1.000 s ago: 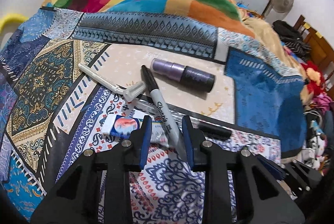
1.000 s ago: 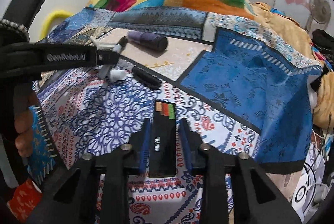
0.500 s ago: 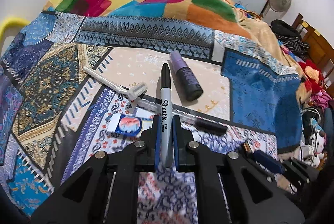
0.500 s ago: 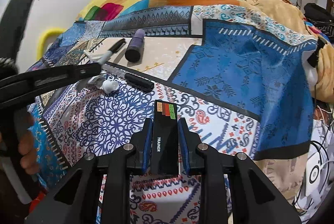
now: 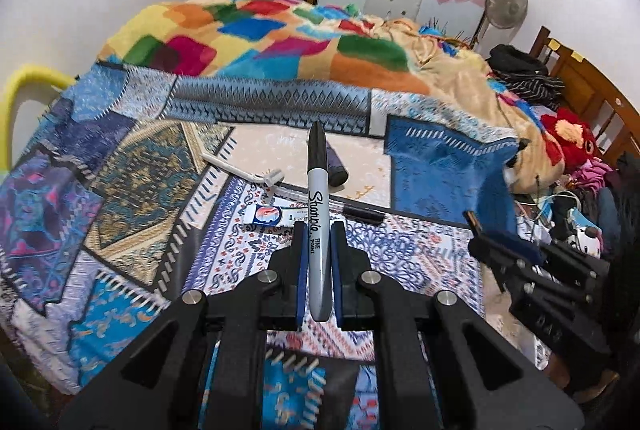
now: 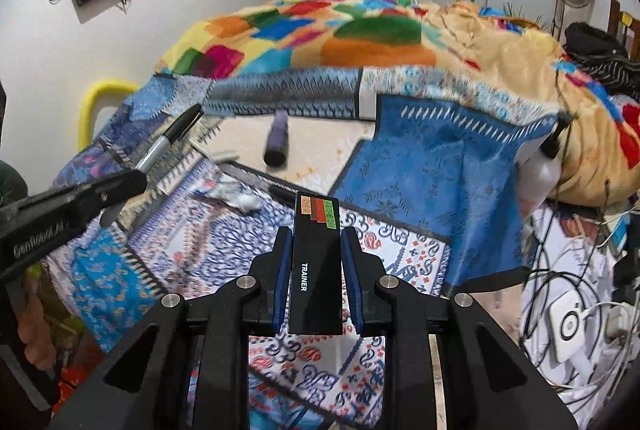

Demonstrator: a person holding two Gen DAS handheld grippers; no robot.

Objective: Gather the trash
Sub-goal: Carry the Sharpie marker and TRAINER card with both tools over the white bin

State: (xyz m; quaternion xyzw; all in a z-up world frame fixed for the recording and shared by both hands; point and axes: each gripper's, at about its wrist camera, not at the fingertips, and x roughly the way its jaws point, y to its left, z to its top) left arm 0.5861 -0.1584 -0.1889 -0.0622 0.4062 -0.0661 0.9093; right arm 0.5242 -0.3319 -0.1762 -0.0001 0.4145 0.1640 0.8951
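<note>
Trash here is a scatter of small items on the patchwork bedspread [image 5: 132, 169], and two pieces are already in hand. The left gripper [image 5: 318, 270] has its jaws closed on a grey Sharpie marker with a black cap [image 5: 318, 205], held clear of the bed with the cap pointing away from the camera. The right gripper [image 6: 316, 282] has its jaws clamped on a flat black box printed "TRAINER" with coloured swatches at its far end [image 6: 316, 266], also lifted off the cloth.

Several things are left on the bed: a white disposable razor [image 5: 244, 169], a purple-and-black cylindrical bottle [image 5: 335, 165] partly hidden behind the marker, a small white and blue tube [image 5: 276, 216], a slim black pen-like stick [image 5: 362, 213], and, in the right wrist view, a crumpled white wad [image 6: 246, 201].

No bin or bag shows in either view, so where the held items go cannot be told. By my reading the job is at an early stage: two items picked, none deposited, about five to fetch.
</note>
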